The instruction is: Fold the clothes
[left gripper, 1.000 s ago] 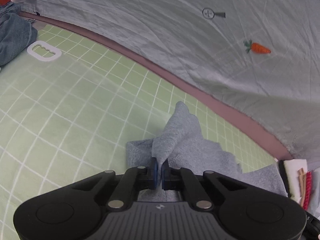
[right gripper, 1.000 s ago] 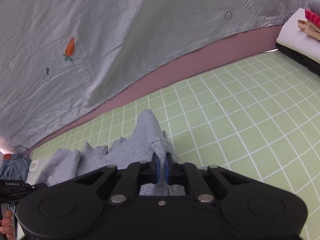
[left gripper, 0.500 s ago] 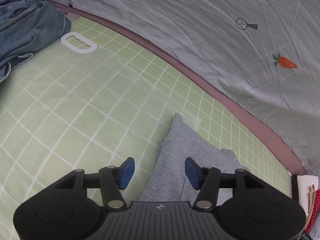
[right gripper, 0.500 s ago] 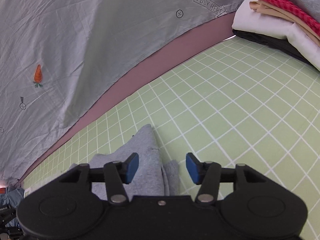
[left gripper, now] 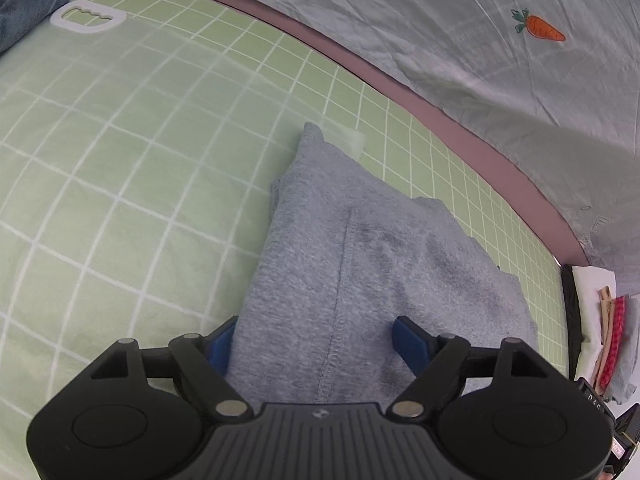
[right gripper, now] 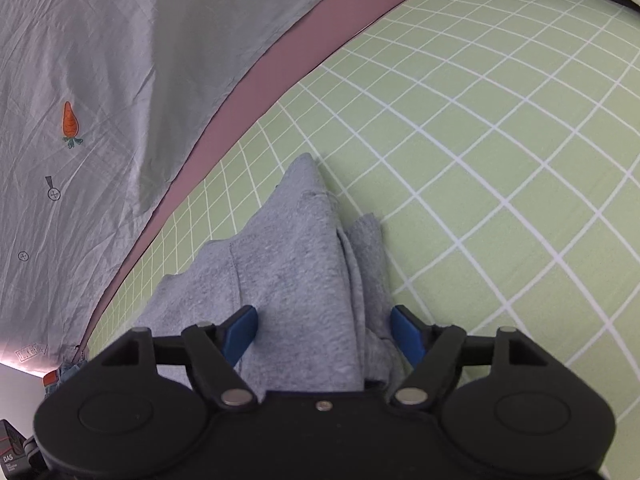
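Only leftward: white hanger [left gripper: 88,20], jeans [left gripper: 28,4], folded stack [left gripper: 600,320].

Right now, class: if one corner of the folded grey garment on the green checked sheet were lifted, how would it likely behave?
The grey garment would probably flop and unfold; its layers lie loose, one edge splayed in the right wrist view. Its fleecy knit looks grippy, unlikely to slip. It probably won't roll or tip, lying flat on the green checked sheet.

Left hand-held gripper [left gripper: 314,342], right hand-held gripper [right gripper: 324,332]: both tilted downward, jaws opening, nothing pinched.
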Demonstrator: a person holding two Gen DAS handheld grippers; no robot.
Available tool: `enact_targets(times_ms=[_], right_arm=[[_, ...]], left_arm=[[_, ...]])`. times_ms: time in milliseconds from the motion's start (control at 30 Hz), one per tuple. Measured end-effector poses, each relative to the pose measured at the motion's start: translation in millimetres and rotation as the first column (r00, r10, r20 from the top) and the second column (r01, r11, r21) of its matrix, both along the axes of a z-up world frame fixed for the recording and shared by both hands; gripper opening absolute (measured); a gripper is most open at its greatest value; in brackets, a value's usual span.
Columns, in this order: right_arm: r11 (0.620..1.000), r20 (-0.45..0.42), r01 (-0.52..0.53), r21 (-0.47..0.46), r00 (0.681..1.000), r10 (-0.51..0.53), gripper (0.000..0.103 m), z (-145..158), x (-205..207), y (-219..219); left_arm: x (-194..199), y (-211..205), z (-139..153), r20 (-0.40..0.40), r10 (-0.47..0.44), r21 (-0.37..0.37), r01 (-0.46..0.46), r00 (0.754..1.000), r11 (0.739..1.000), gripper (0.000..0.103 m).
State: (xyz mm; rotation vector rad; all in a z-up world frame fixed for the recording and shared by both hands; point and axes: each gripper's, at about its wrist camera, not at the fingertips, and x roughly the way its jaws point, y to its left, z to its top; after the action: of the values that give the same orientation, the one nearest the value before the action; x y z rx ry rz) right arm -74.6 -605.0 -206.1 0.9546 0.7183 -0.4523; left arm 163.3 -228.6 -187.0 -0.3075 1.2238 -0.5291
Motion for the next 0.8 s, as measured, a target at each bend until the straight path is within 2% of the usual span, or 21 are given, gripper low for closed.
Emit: enact_targets(times_ms=[233, 300, 400, 500, 567, 600, 633, 667, 700, 733, 800], right_arm=[[0.996, 0.051, -0.051, 0.067, 0.998, 0.048, 0.095, -5, 9, -7], [0.992, 0.066, -0.084, 0.09, 0.995, 0.078, 0.096, -6, 15, -6], [0.985, 0.089, -0.126, 0.121, 0.989, 0.116, 0.103, -8, 22, -3], [0.982, 0.073, -0.16, 0.097, 0.985, 0.153, 0.103, -6, 31, 7], [0.975, 0.073, -0.201, 0.098, 0.978, 0.194, 0.103, -6, 37, 15], [0.969, 0.076, -0.225, 0.103, 0.973, 0.218, 0.103, -6, 40, 20], [0.96, 0.083, -0.253, 0.115, 0.966, 0.245, 0.101, -7, 44, 25], [0.947, 0.099, -0.288, 0.143, 0.956, 0.276, 0.096, -9, 48, 32], [0.936, 0.118, -0.309, 0.166, 0.949, 0.292, 0.078, -11, 50, 40], [0.935, 0.143, -0.305, 0.18, 0.949, 0.281, 0.07, -13, 48, 48], [0.935, 0.182, -0.3, 0.188, 0.946, 0.267, 0.065, -14, 46, 63]], left_arm=[[5, -19, -6, -0.008, -0.079, -0.019, 0.079, 0.997, 0.997, 0.096], [5, -26, -7, -0.003, -0.105, -0.02, 0.105, 0.994, 0.994, 0.097], [0, -37, -7, 0.01, -0.141, -0.002, 0.141, 0.99, 0.99, 0.099], [-7, -46, -7, 0.023, -0.158, -0.002, 0.158, 0.987, 0.987, 0.099], [-14, -50, -6, 0.037, -0.141, 0.007, 0.141, 0.989, 0.99, 0.095], [-17, -52, -5, 0.041, -0.146, 0.015, 0.146, 0.988, 0.989, 0.083], [-20, -53, -4, 0.039, -0.142, 0.017, 0.141, 0.989, 0.99, 0.064], [-24, -55, -3, 0.036, -0.137, 0.019, 0.136, 0.99, 0.99, 0.057], [-27, -56, -1, 0.034, -0.132, 0.021, 0.132, 0.991, 0.991, 0.049], [-30, -57, 0, 0.034, -0.129, 0.024, 0.128, 0.991, 0.992, 0.044], [-43, -59, 11, 0.082, -0.141, 0.048, 0.138, 0.987, 0.989, 0.041]])
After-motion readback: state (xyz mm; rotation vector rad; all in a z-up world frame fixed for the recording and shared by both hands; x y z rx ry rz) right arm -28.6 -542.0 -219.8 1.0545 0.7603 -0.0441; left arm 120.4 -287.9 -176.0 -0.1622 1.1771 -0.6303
